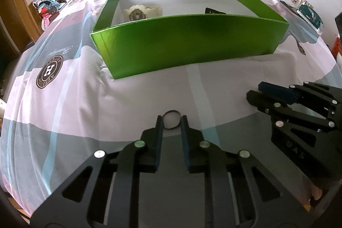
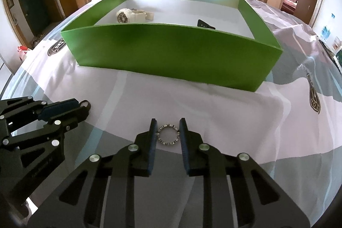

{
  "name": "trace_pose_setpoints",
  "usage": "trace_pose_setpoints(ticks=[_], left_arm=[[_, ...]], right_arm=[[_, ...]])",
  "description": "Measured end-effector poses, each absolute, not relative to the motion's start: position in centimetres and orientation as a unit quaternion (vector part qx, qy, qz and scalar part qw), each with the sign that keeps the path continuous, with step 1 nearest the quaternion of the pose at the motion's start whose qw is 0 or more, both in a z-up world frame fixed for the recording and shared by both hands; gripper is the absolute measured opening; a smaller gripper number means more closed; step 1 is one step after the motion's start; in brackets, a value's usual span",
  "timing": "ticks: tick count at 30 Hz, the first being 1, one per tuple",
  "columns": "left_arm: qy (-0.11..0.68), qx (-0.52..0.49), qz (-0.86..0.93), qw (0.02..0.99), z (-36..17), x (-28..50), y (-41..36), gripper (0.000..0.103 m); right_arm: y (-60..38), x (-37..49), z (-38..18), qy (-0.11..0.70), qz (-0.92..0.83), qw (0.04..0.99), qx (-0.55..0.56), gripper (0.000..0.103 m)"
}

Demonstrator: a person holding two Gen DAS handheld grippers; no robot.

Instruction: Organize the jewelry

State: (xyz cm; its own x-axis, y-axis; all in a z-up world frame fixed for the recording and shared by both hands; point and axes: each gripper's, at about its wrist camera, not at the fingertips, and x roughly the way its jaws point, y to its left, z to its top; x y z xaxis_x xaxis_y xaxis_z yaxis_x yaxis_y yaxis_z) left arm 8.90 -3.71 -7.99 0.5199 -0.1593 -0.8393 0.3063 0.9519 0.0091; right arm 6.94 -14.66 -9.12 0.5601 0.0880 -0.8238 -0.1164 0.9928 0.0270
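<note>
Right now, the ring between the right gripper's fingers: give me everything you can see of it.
The studded ring is a thin silver-looking metal band, its face set with small alternating dark and bright blocks. It lies flat on the tablecloth, in front of the green box. The right gripper straddles it: the left pad touches its rim, and the right pad looks in contact or nearly so. It is not lifted. Engraving or stones are too small to tell.
</note>
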Motion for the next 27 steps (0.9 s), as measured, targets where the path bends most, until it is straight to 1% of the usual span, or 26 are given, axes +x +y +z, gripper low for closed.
trace_pose_setpoints(ticks=[13, 27], left_arm=[[0.454, 0.078, -0.130, 0.878, -6.8, 8.3, -3.7, 0.017], [0.463, 0.076, -0.111, 0.876, -8.1, 8.9, -3.7, 0.017]], right_arm=[[-15.6, 6.0, -8.0, 0.456, 0.046, 0.889, 0.003, 0.021], [-15.5, 6.2, -9.0, 0.466, 0.037, 0.884, 0.007, 0.021]])
